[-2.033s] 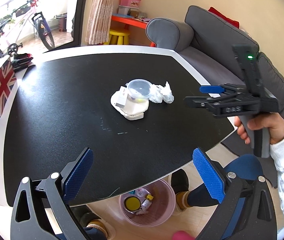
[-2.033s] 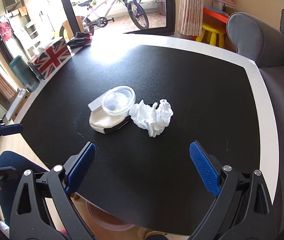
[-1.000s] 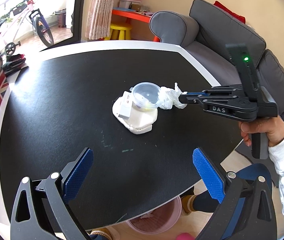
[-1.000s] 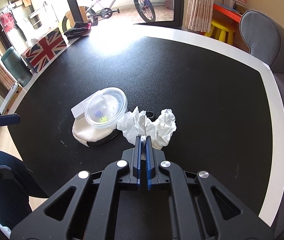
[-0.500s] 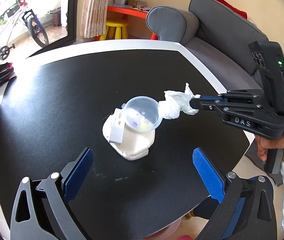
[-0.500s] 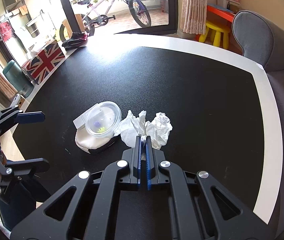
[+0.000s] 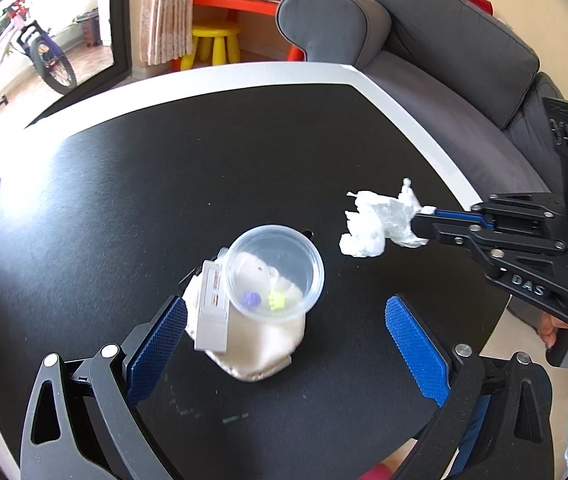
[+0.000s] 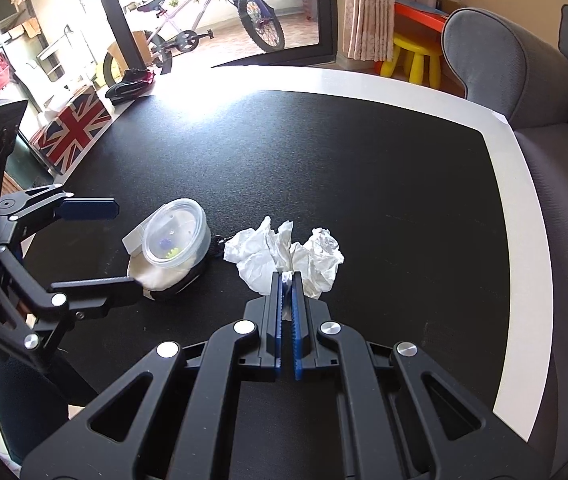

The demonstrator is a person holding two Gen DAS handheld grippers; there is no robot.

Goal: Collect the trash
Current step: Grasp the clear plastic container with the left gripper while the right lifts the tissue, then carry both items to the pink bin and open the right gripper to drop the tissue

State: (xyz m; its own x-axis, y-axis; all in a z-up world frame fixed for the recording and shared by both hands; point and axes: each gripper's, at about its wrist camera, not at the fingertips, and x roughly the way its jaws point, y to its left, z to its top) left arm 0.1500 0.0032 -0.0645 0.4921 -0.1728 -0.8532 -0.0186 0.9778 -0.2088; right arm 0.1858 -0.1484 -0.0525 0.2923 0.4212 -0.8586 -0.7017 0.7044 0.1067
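Only leftward: lifted tissue [image 7: 380, 220]

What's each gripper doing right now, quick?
Left gripper: open, holding nothing.
Right gripper: shut on the crumpled white tissue.

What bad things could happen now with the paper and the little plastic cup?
The right gripper pinches only a small bit of the crumpled tissue, so it might tear or slip out. The open left gripper is close to the clear cup, which sits on a soft cloth pouch and could tip.
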